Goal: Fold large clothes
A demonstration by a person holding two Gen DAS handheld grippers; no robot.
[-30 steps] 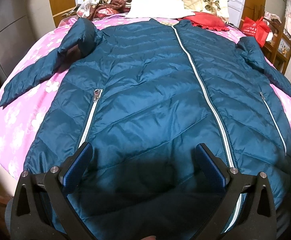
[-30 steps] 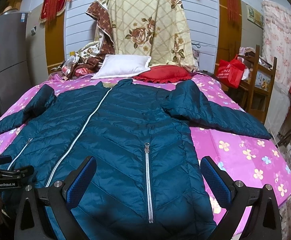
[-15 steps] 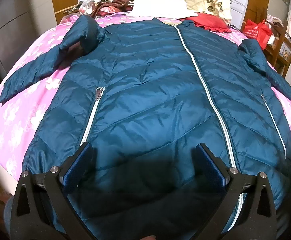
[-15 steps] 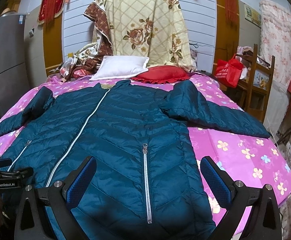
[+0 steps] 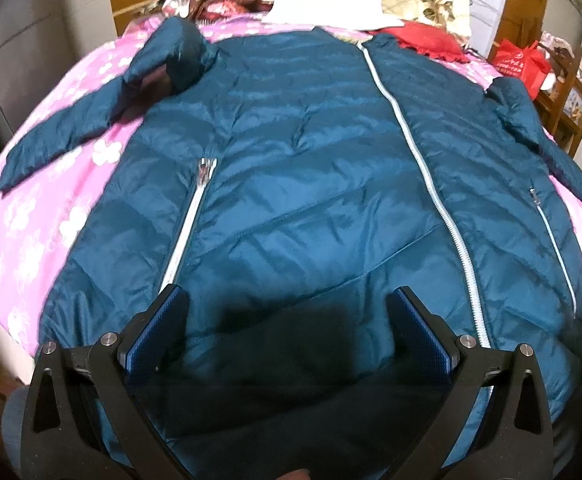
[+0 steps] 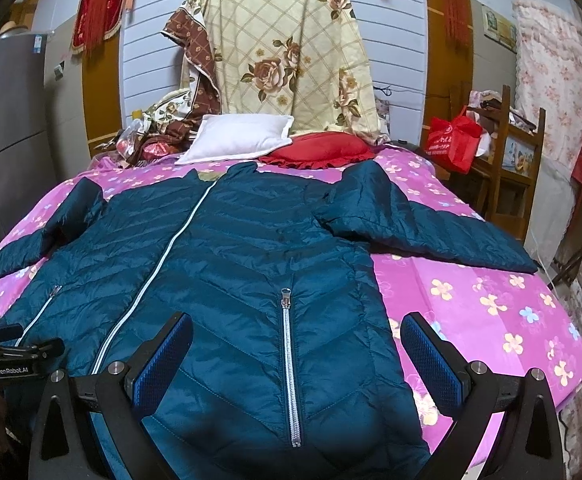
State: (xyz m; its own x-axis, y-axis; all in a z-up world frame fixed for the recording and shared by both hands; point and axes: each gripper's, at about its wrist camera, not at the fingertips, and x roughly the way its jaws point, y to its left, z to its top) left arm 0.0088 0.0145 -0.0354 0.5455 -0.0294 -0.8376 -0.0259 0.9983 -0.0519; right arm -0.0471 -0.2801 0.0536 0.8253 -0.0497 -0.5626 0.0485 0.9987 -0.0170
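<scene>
Teal quilted puffer jacket (image 6: 251, 264) flat on pink floral bedspread (image 6: 491, 304) | left gripper (image 5: 287, 332) edged closer, right gripper (image 6: 295, 356), both agape | folding unstarted

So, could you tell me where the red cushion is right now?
In the right wrist view the red cushion lies at the head of the bed, just right of the white pillow and beyond the jacket collar.

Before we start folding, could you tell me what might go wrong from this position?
1. The jacket is slick and puffy, so folds may slide or spring open.
2. The right sleeve stretches toward the edge of the bed; it could drag off.
3. The left gripper and right gripper, both open, may snag a pocket zipper.
</scene>
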